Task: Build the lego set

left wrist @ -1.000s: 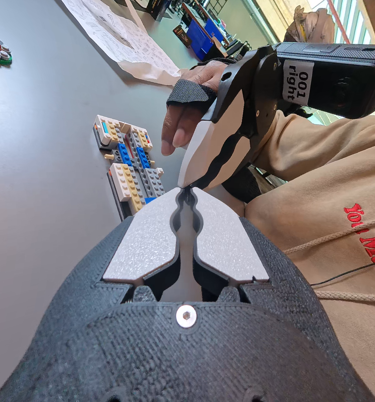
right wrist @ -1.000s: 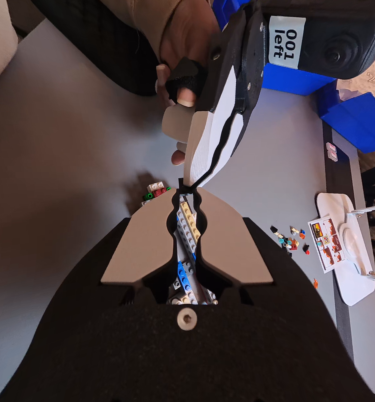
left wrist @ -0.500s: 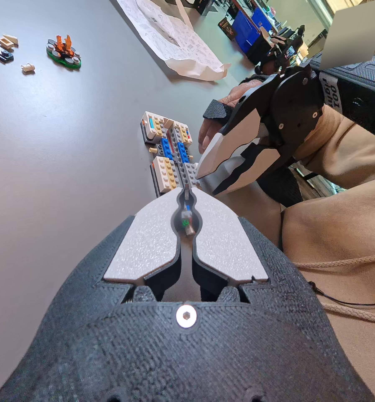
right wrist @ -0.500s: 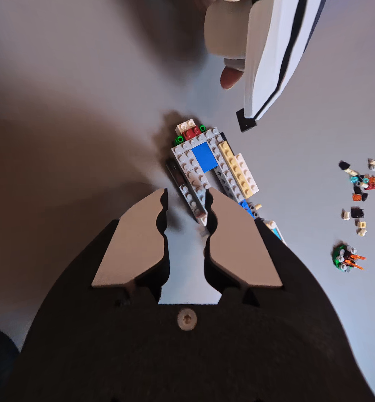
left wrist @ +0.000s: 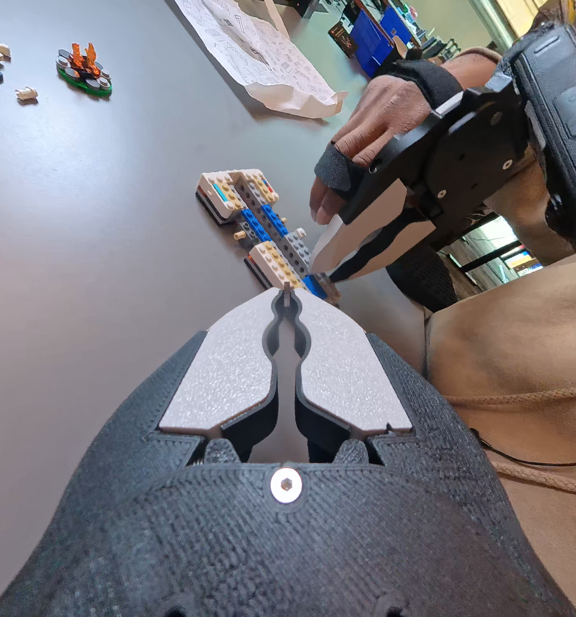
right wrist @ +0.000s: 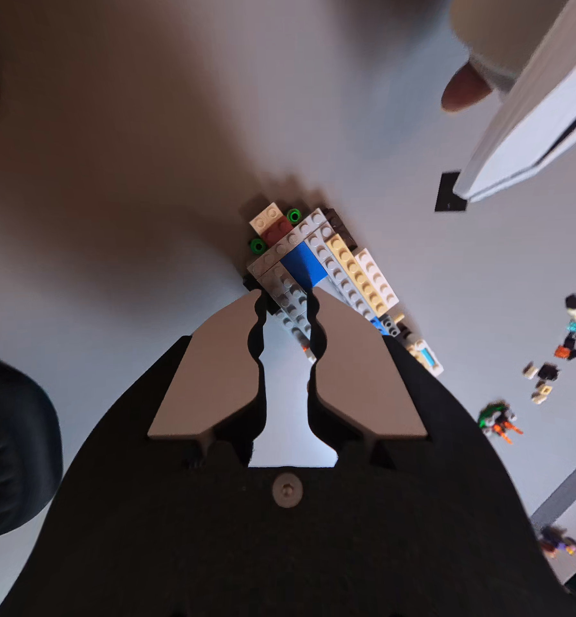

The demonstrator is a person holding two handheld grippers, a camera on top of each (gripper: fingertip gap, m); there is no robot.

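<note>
The left gripper has its fingers pressed together on a small thin dark tile, which stands on edge between the tips. In the right wrist view this same tile shows as a flat black square at the tip of the left gripper, held above the tabletop and well apart from the brick model.

The right gripper has its fingers spread. They stand on both sides of the grey studded strip at the near end of the brick model, but I cannot tell if the pads press on it; there seems to be a gap on the left side. From the left wrist view, the tips of the right gripper are low at the blue end of the model, and they look blurred.

Around the model: a small round green base with orange flames lies far from it, with some loose small pieces near that base, and a printed paper sheet lies beyond the model. A person in a tan sweater sits just beside the model.

My judgement for good handling: the right fingers should close squarely on the grey strip and keep the model flat, so it cannot slide. The tile should stay level with its edges parallel to the studs, since such a thin pinch can twist easily.
</note>
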